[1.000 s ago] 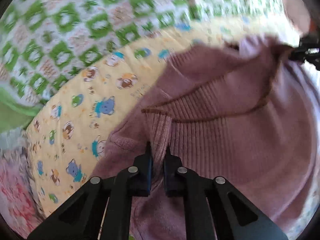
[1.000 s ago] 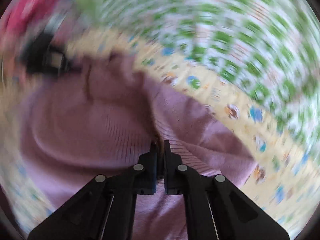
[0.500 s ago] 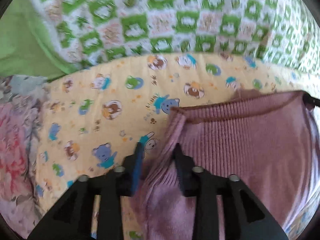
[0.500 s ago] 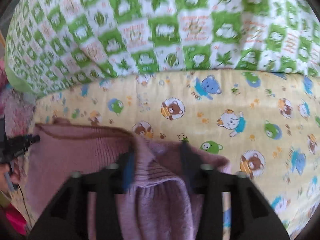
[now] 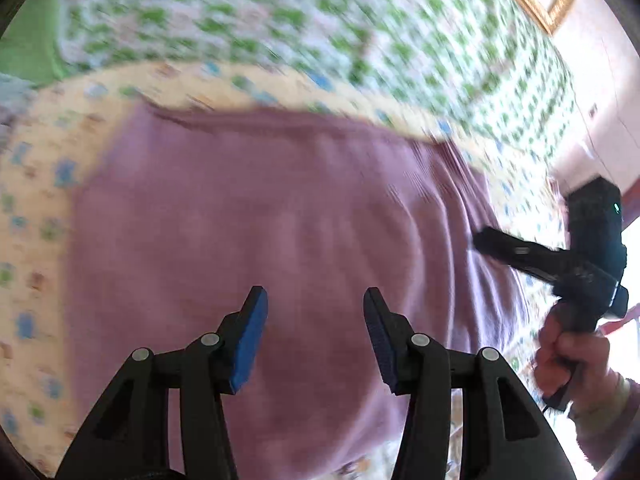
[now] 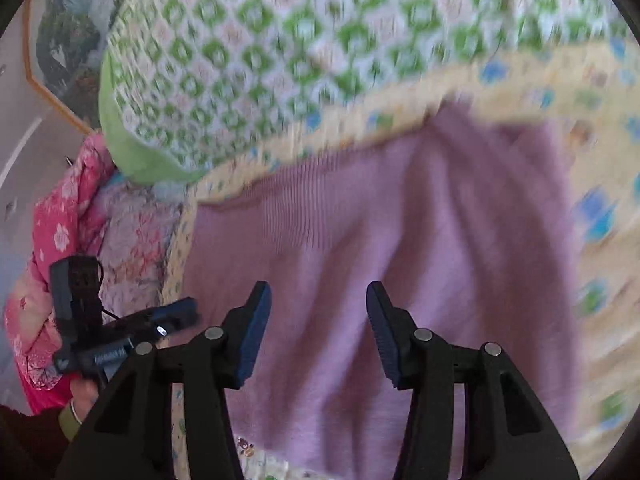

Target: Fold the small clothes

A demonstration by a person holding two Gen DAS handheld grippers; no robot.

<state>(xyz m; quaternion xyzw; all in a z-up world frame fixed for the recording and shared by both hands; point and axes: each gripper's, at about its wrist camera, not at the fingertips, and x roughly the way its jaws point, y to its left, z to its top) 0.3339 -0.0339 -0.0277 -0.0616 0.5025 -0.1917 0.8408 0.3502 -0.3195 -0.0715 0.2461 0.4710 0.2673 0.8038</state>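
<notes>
Both the left gripper (image 5: 314, 320) and the right gripper (image 6: 318, 316) stand wide apart, holding nothing, above a mauve sweater (image 5: 260, 220) lying on a yellow cartoon-print sheet (image 5: 36, 184); beyond it lies a green checked quilt (image 6: 280, 32)

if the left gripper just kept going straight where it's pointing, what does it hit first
Most likely the mauve ribbed knit sweater spread on the yellow cartoon-print blanket; the open left gripper points at it, though depth is unclear.

No legible text, labels, brands or nos. anywhere; both views too blurred for reading.
</notes>
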